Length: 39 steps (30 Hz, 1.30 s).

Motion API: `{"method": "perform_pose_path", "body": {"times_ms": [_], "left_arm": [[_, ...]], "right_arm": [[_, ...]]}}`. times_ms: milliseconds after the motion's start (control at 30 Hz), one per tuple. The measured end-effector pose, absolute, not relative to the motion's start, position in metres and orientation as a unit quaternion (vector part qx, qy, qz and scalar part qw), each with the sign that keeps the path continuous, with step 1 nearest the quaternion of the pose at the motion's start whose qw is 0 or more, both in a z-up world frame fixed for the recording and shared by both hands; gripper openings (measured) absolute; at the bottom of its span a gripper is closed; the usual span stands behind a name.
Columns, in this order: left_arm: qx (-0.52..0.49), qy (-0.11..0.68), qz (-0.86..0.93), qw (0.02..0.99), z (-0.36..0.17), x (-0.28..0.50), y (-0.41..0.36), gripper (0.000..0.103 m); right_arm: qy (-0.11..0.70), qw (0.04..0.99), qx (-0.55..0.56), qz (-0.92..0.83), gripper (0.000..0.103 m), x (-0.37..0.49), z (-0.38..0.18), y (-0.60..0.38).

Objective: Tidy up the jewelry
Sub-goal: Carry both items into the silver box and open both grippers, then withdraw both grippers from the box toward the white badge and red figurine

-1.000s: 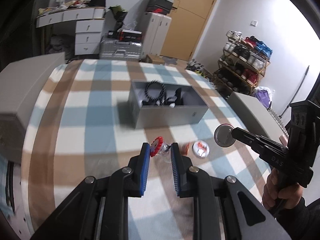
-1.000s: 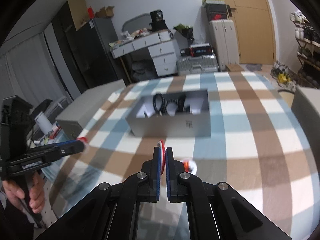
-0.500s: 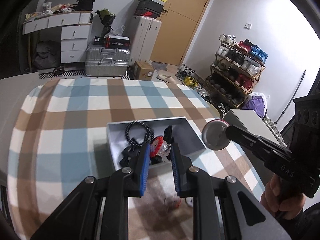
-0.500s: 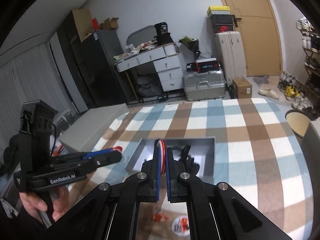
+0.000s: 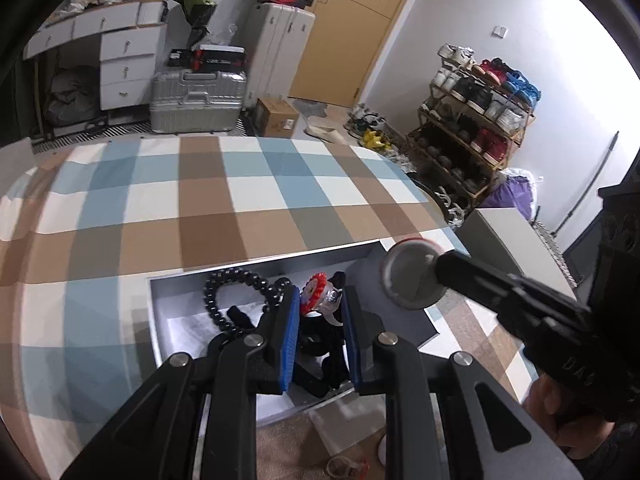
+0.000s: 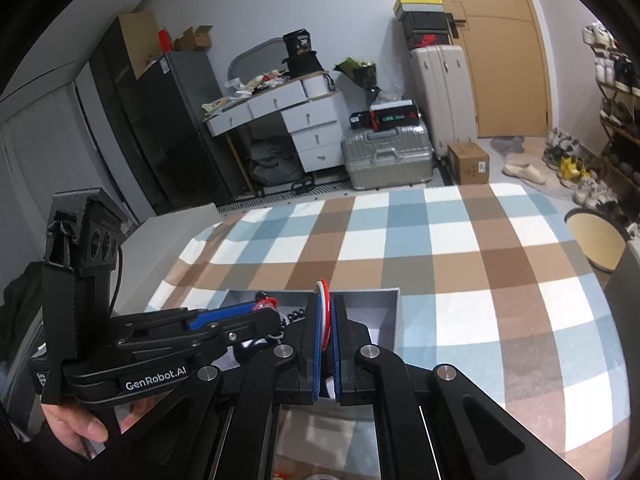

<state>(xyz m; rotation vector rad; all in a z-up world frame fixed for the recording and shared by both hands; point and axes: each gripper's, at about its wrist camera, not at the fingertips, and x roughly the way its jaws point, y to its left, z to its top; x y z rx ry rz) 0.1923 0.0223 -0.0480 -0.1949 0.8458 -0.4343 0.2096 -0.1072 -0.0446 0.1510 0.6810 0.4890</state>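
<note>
Left wrist view: the left gripper [image 5: 320,320] hangs over the open grey box [image 5: 160,320], which sits on the checked blue, brown and white cloth [image 5: 200,208]. Its blue-padded fingers [image 5: 290,340] stand a narrow way apart, and between their tips sits a small ring with a red and white flower top [image 5: 316,294]; the left pad seems to touch it, but whether the right pad does cannot be told. Inside the box, just left of the ring, lies a black bead bracelet [image 5: 224,292], with more dark pieces under the fingers. To the right of the box, the right gripper [image 5: 440,276] comes in from the side, clamped on a round flat tin lid [image 5: 408,276] that shows its grey face above the box's right edge. On the cloth, nearer the camera than the box, lies a small clear piece with red bits [image 5: 346,468].

Right wrist view: the right gripper [image 6: 327,320] is squeezed tight on the tin lid [image 6: 325,304], seen edge-on as a red and white rim between the pads, above the box [image 6: 392,312]. The left gripper [image 6: 264,308] reaches over the box from the left, with the ring [image 6: 267,302] at its tip.
</note>
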Motion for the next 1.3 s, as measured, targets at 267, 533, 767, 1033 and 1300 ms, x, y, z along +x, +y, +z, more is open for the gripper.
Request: {"method": "perform_pose_path", "body": {"times_ms": [267, 533, 767, 1033, 1300], "left_arm": [[-0.091, 0.414, -0.207, 0.882, -0.052, 0.194, 0.019, 0.016], [-0.068, 0.403, -0.19, 0.893, -0.041, 0.181, 0.018, 0.062], [-0.06, 0.382, -0.187, 0.903, -0.028, 0.158, 0.019, 0.066], [-0.046, 0.364, -0.176, 0.913, -0.015, 0.127, 0.017, 0.07], [-0.037, 0.331, -0.163, 0.929, -0.009, 0.086, 0.016, 0.086]], "right_arm": [[0.347, 0.906, 0.06, 0.234, 0.007, 0.217, -0.065, -0.101], [0.338, 0.911, 0.052, 0.232, 0.01, 0.204, -0.059, -0.102], [0.324, 0.92, 0.054, 0.214, 0.023, 0.172, -0.049, -0.118], [0.298, 0.933, 0.067, 0.189, 0.052, 0.117, -0.037, -0.141], [0.279, 0.937, 0.058, 0.204, 0.073, 0.068, -0.031, -0.142]]}}
